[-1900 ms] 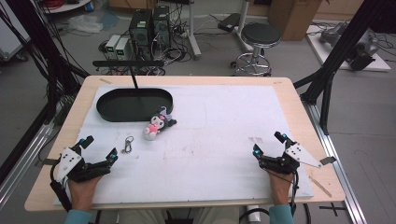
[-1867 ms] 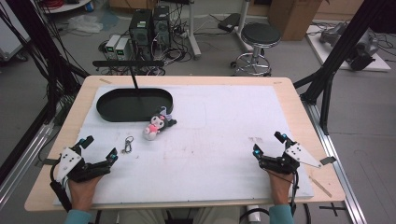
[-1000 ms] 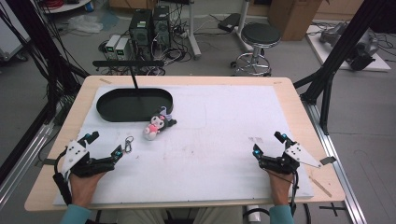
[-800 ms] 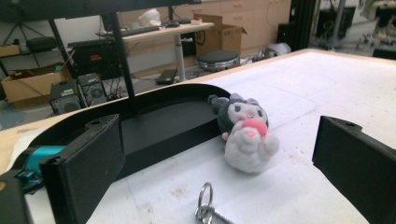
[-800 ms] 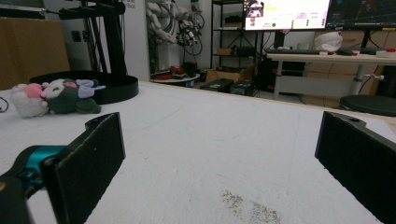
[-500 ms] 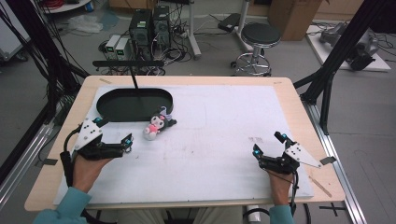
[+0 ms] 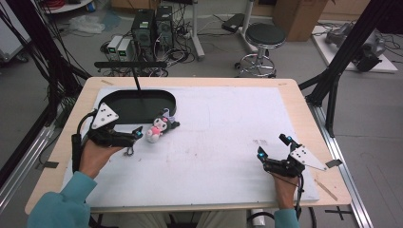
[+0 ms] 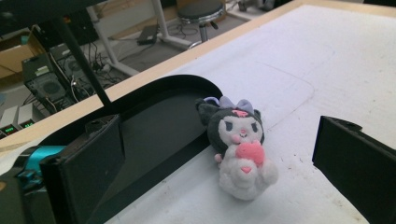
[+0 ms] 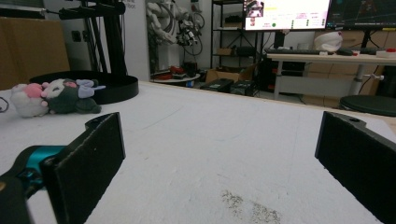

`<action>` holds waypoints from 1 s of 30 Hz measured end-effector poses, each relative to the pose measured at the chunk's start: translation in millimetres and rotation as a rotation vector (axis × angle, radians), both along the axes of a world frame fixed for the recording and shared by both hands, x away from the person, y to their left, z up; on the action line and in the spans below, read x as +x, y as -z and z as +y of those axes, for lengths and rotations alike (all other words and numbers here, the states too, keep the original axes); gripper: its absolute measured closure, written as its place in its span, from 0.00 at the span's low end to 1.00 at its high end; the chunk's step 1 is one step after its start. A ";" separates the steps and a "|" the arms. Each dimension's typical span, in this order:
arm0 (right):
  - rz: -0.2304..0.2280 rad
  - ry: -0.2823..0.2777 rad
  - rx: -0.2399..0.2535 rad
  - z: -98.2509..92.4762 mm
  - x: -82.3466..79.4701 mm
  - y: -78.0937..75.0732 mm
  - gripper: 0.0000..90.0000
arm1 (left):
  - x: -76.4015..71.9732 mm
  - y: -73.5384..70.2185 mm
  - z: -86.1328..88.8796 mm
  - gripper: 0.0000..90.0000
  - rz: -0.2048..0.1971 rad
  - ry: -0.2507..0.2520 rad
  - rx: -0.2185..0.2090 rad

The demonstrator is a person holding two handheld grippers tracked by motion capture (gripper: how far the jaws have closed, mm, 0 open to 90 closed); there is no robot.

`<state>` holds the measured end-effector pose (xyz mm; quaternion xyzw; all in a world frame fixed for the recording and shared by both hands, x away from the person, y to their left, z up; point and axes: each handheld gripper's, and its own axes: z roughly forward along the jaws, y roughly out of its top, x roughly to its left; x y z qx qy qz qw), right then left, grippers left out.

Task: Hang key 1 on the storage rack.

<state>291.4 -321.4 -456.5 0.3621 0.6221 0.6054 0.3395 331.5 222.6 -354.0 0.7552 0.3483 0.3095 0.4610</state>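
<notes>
Plush toy (image 7: 159, 128) lies left of centre, touching the black tray (image 7: 124, 105). Left gripper (image 7: 136, 136) has moved up beside it, jaws apart — likely about to grab. Right gripper (image 7: 272, 148) stays lower right, released.

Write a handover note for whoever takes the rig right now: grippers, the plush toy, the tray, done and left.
Left gripper: open, jaws aimed at the plush toy, close to it but not touching.
Right gripper: open, holding nothing, resting near the table's right front corner.
Plush toy: lying on the white mat, right beside the black oval tray, outside it.
Done: approach with the left gripper.
Left: close on the toy and lift it; the tray looks the likely destination.
</notes>
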 end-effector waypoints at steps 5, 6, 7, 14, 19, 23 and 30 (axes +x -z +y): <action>0.000 0.000 -0.001 0.0 0.0 0.0 0.01 | 10.4 1.8 -6.9 0.03 0.031 0.004 0.033; 0.000 0.000 0.000 0.0 0.0 0.0 0.01 | 13.4 2.8 -8.9 0.03 0.050 0.007 0.049; 0.000 0.000 0.000 0.0 0.0 0.0 0.01 | 15.8 3.7 -10.8 0.03 0.063 0.009 0.060; 0.000 0.000 0.000 0.0 0.0 0.0 0.01 | 32.6 11.2 -24.8 0.03 0.135 0.033 0.116; 0.001 0.000 0.004 -0.1 0.2 0.1 0.01 | 40.0 15.0 -29.6 0.03 0.182 0.038 0.138; -0.001 0.001 0.003 -0.1 0.2 0.1 0.01 | 46.0 20.1 -36.4 0.03 0.230 0.049 0.170; -0.001 0.001 0.000 0.1 0.0 0.0 0.01 | 58.1 30.5 -48.0 0.03 0.298 0.040 0.225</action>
